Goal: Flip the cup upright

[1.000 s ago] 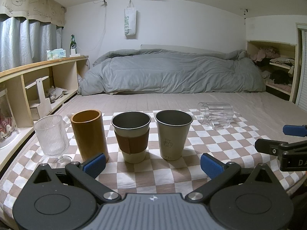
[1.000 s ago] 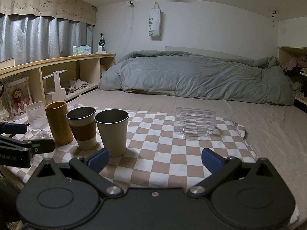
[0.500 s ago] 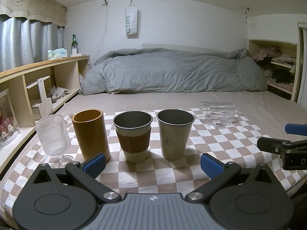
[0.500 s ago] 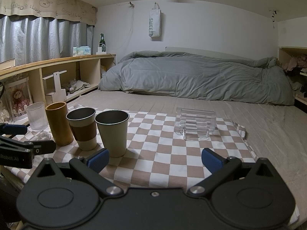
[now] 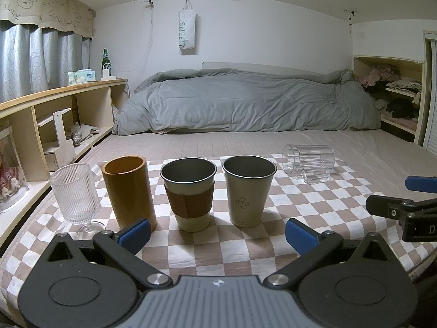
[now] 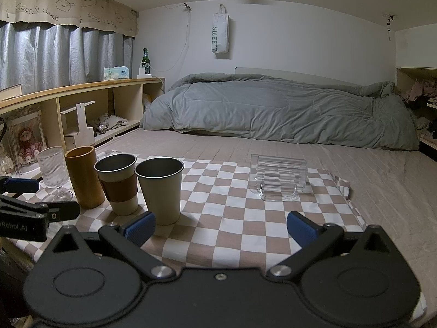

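A clear ribbed glass mug (image 5: 308, 162) lies on its side on the checkered cloth (image 5: 286, 205), handle toward me, mouth to the left; it also shows in the right wrist view (image 6: 277, 176). My left gripper (image 5: 217, 235) is open and empty, low at the cloth's near edge in front of the upright cups. My right gripper (image 6: 221, 228) is open and empty, well short of the lying mug. Its fingers (image 5: 422, 184) show at the right edge of the left wrist view.
Upright in a row on the cloth: a ribbed stemmed glass (image 5: 75, 194), a brown wooden cup (image 5: 128, 188), a metal cup with a brown sleeve (image 5: 188, 191) and a plain metal cup (image 5: 248, 188). A wooden shelf (image 5: 54, 125) runs along the left; a grey duvet (image 5: 245, 101) lies behind.
Both grippers have stayed nearly still; the left wrist view has shifted very slightly. The mug and cups have not moved.
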`<state>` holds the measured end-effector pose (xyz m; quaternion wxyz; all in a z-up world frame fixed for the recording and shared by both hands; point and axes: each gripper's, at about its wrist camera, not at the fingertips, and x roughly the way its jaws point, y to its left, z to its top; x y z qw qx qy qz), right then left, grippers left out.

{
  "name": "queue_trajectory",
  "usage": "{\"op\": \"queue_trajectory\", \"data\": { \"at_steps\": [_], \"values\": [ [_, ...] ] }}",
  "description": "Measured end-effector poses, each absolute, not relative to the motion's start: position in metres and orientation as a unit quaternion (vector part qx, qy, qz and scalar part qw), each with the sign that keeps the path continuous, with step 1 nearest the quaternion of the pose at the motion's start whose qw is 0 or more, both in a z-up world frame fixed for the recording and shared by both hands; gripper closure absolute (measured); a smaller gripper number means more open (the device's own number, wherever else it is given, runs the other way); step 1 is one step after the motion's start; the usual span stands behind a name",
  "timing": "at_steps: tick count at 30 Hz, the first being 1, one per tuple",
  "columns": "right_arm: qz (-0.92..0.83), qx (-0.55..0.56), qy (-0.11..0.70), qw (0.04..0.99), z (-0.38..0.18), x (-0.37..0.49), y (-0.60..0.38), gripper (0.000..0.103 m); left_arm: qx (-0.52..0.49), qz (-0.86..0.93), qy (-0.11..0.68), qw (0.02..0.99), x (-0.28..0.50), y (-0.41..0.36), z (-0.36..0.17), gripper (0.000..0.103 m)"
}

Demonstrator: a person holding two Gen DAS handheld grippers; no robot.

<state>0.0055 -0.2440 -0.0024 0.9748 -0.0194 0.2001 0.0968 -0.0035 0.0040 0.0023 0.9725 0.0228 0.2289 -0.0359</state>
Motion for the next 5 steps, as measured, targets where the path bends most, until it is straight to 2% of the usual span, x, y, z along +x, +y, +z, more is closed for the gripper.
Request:
{"op": "queue_trajectory", "data": {
  "at_steps": [5],
  "values": [
    [0.097, -0.019, 0.2, 0.975, -0.0025, 0.0056, -0.2442, 0.0, 0.024, -0.036, 0.229, 0.973, -0.0037, 0.0038, 0.0022, 0.0]
  ]
}}
